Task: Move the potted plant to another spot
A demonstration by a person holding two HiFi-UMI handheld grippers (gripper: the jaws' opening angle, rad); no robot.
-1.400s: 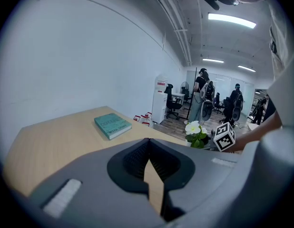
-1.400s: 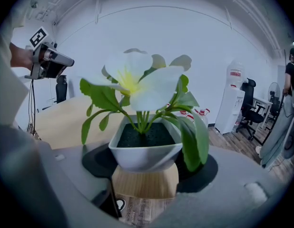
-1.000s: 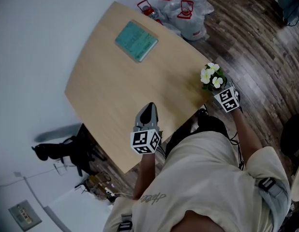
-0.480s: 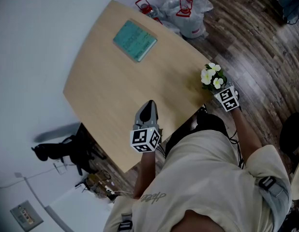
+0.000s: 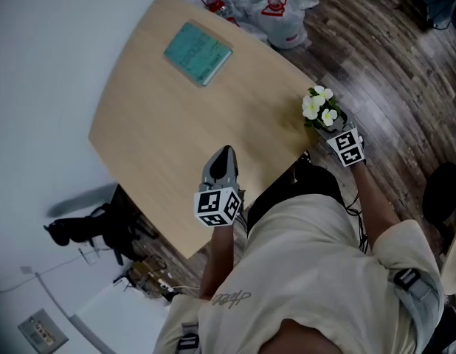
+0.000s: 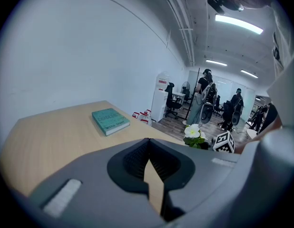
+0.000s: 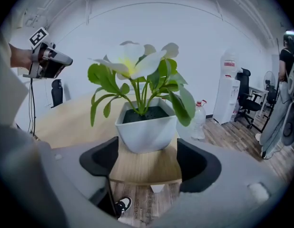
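Opening right jaws: the two dark pads of the right gripper (image 7: 148,151) stand wide apart and have just been spreading; neither pad presses on anything.
Ahead of those jaws: the potted plant (image 7: 146,126), a white square pot with green leaves and white flowers, stands upright just beyond the pad tips. It is in line with the gap and touches neither pad.
Left jaws: the left gripper (image 6: 148,145) has its dark ribbed pads closed tip to tip, with nothing between them.
Left gripper's place: it hangs over the near edge of the table, well apart from the plant, and points across the top.
Plant's place: it is on the light wooden table (image 5: 169,124), at the corner on the person's right, close to the near edge.
Book: a teal rectangular book (image 5: 198,52) lies flat on the far part of the table, well apart from both grippers.
Floor: a dark wood-plank floor (image 5: 394,72) runs along the table's right side. Clear plastic jugs with red handles (image 5: 276,9) stand on it past the far corner.
Person: a person in a beige shirt (image 5: 316,271) stands at the near edge, one gripper in each hand.
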